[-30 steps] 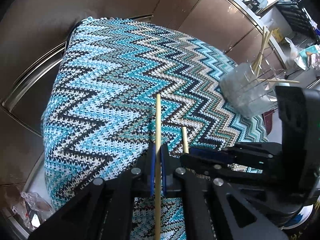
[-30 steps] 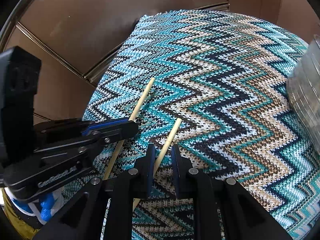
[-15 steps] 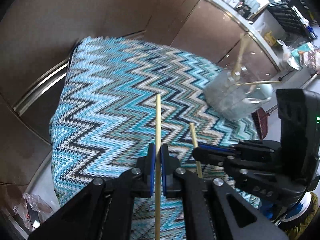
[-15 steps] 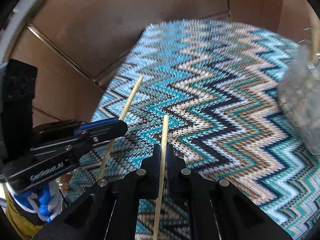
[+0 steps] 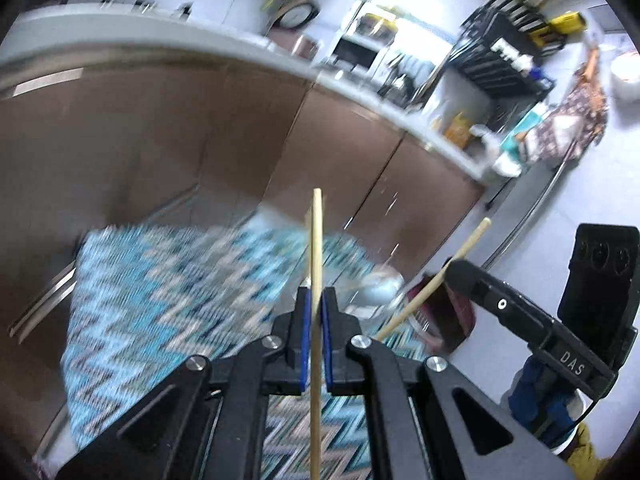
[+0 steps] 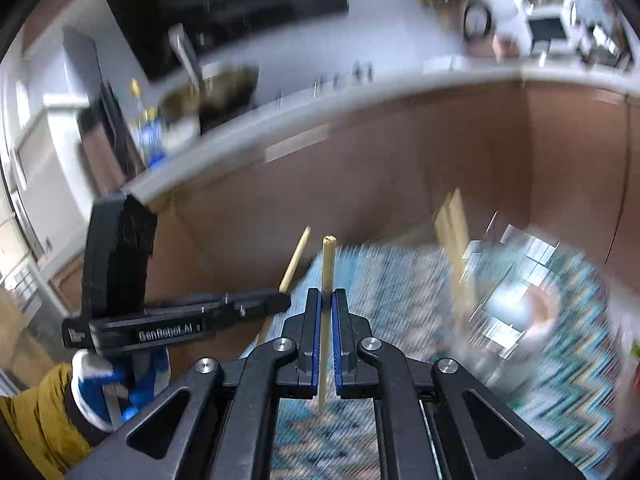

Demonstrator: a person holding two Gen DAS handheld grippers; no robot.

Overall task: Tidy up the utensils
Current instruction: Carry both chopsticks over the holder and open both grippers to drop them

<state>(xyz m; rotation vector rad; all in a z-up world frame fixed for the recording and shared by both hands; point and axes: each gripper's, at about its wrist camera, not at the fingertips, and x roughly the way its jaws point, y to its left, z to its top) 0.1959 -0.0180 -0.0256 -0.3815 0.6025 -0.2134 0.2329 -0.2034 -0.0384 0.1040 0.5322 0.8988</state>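
Left gripper [image 5: 316,300]: blue-padded jaws clamped on a pale wooden chopstick [image 5: 317,248]. The stick runs straight along the finger line, tip sticking out forward, tail trailing back under the body.

Right gripper [image 6: 327,300]: same story, jaws pinched tight on a second pale wooden chopstick [image 6: 328,264], also in line with its fingers.

Both sticks are clear of the blue-and-teal zigzag knit cloth [image 5: 160,300] covering the table.

Likely target is the clear plastic holder [image 6: 508,312], blurred, standing on the cloth with a few pale sticks [image 6: 454,240] upright in it. In the right wrist view it lies ahead and to the right of the jaws. In the left wrist view it sits just past and right of the fingertips, badly smeared.

Judgement: the right hand looks nearer the holder. Each stick has to tip from lying along the fingers to near upright before it drops in. Risk: the two sticks or grippers clash over the opening.
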